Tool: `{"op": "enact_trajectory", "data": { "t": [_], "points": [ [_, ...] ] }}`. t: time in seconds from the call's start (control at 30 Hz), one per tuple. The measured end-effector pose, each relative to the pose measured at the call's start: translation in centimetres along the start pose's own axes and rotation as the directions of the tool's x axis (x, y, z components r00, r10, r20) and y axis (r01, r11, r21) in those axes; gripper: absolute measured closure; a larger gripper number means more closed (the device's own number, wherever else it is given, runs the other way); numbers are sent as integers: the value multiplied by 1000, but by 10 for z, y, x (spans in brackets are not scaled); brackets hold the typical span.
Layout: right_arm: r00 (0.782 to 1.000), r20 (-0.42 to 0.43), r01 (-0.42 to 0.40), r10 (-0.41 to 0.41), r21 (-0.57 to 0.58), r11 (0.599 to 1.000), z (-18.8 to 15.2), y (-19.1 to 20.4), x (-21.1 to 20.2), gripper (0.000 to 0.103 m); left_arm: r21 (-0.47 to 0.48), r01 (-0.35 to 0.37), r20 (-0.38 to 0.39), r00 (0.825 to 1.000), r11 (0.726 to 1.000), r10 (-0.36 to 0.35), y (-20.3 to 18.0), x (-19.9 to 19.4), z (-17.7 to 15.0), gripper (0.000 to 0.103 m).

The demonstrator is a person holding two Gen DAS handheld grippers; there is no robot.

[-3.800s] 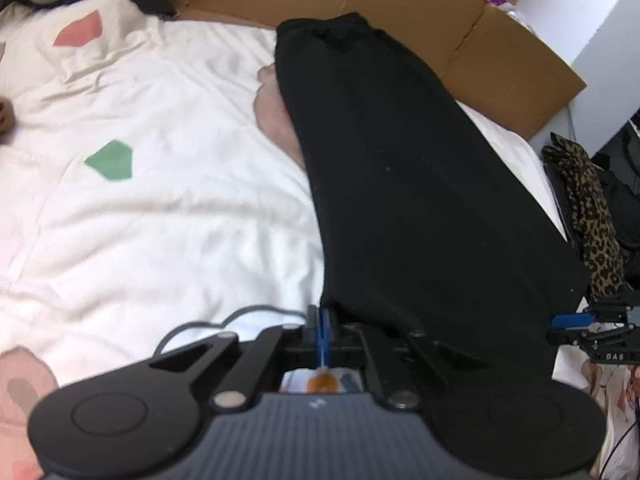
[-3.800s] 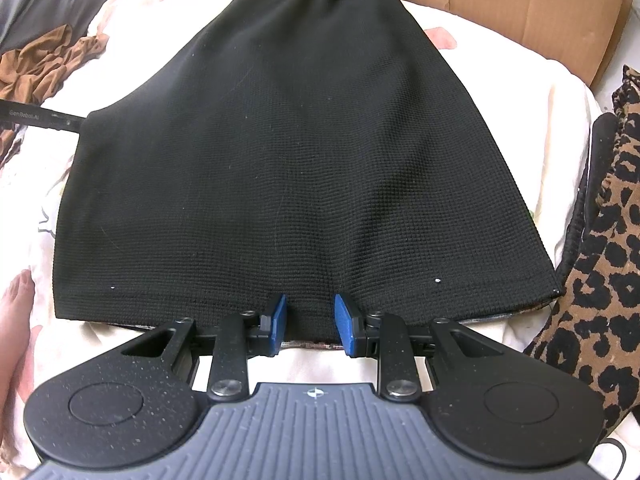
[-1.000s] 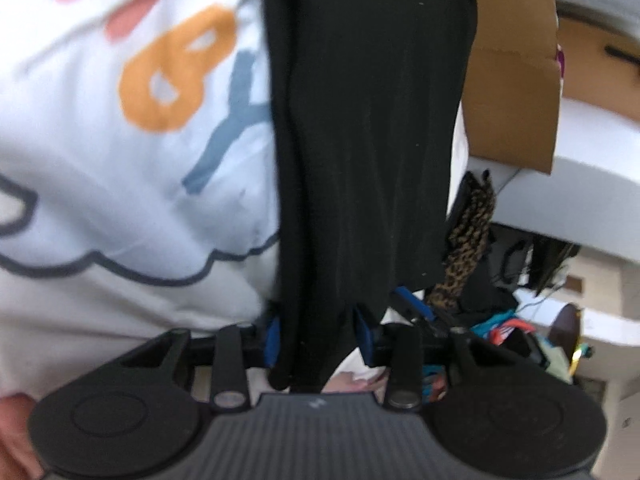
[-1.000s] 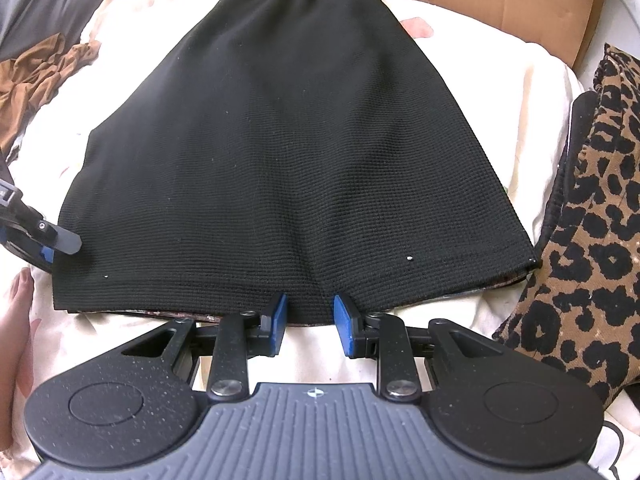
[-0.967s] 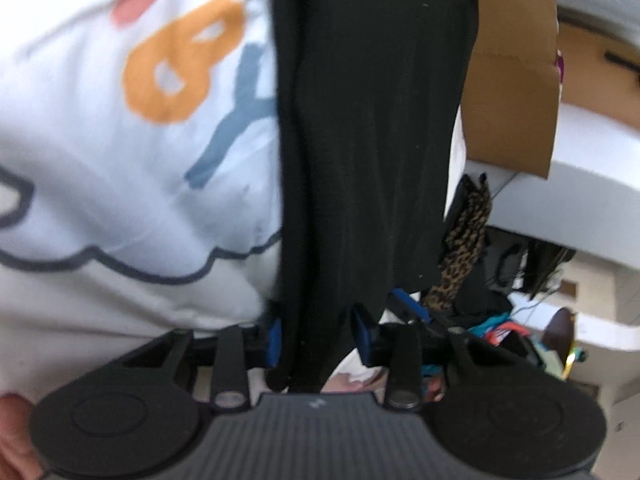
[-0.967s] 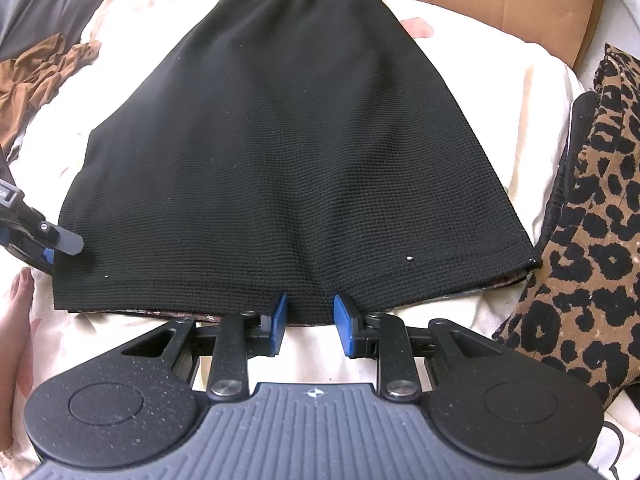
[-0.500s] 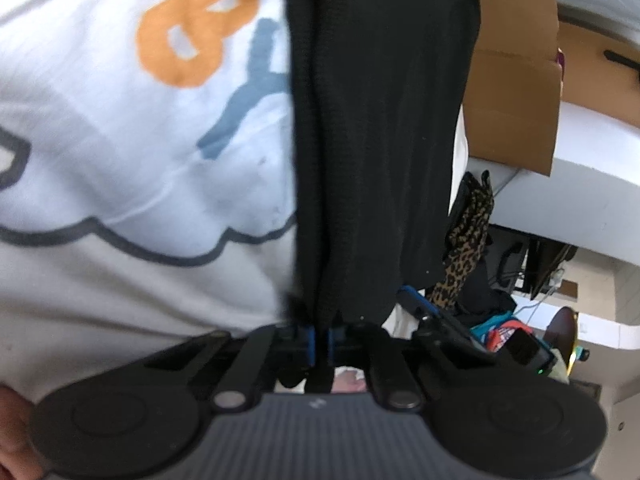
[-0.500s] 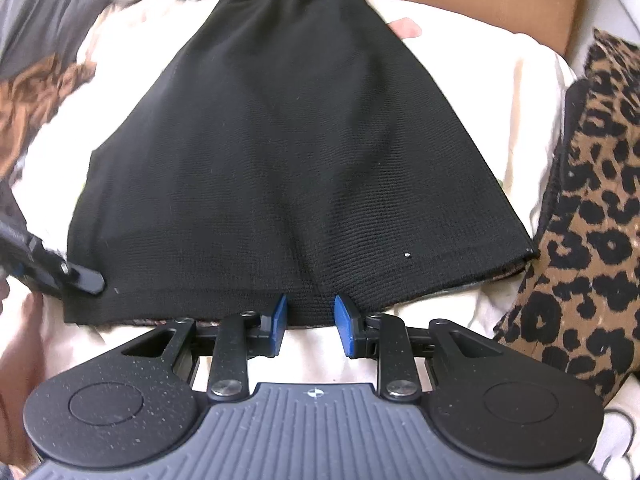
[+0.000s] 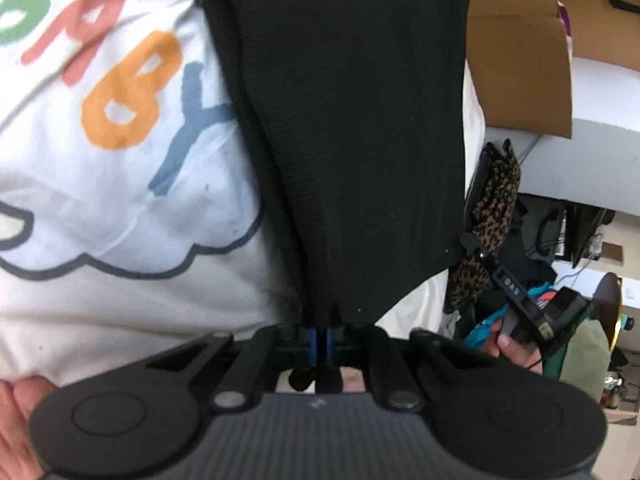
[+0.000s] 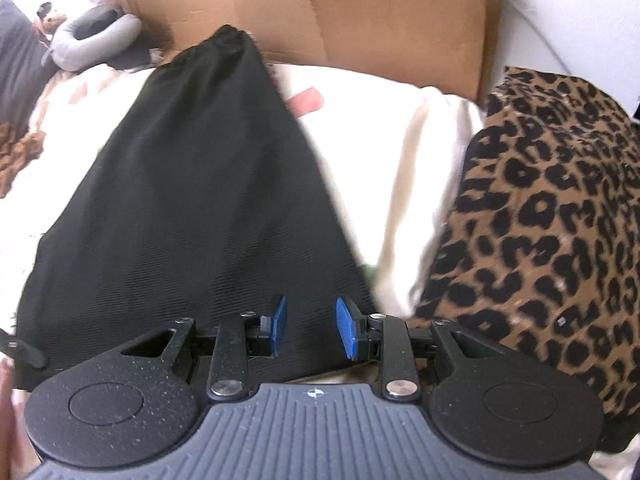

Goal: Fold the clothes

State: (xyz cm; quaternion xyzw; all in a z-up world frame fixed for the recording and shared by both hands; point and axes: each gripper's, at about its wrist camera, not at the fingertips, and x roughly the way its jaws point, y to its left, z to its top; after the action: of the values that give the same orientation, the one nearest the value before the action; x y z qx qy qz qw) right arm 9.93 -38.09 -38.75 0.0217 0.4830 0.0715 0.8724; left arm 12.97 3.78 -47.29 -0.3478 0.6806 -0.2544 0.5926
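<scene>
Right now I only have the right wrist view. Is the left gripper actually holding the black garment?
Observer: Yes. In the left wrist view the left gripper has its jaws shut on the hem of the black garment.
Operator: What's under the garment on that side?
Observer: A white blanket printed with coloured letters.
Operator: Can you see my right gripper from there?
Observer: Yes, at the garment's far corner, with a hand on it.

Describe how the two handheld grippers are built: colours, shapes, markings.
Both the left gripper and the right gripper have a ribbed grey body, two round black discs, black linkage arms with silver pivot screws, and blue finger pads. No sleeves show.
</scene>
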Motion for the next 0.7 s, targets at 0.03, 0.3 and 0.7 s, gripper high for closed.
{"op": "enact_trajectory", "data": {
  "t": [0.03, 0.3, 0.7],
  "points": [
    [1000, -1, 5, -5, 4, 1000, 1, -3, 2, 69, 8, -9, -5, 1000, 1000, 9, -2, -2, 0, 99],
    [1000, -19, 14, -14, -21, 1000, 12, -14, 24, 69, 50, -64, -16, 998, 997, 65, -10, -13, 4, 99],
    [999, -35, -42, 40, -76, 996, 21, -4, 42, 69, 46, -102, -1, 995, 994, 102, -8, -7, 11, 99]
  ]
}}
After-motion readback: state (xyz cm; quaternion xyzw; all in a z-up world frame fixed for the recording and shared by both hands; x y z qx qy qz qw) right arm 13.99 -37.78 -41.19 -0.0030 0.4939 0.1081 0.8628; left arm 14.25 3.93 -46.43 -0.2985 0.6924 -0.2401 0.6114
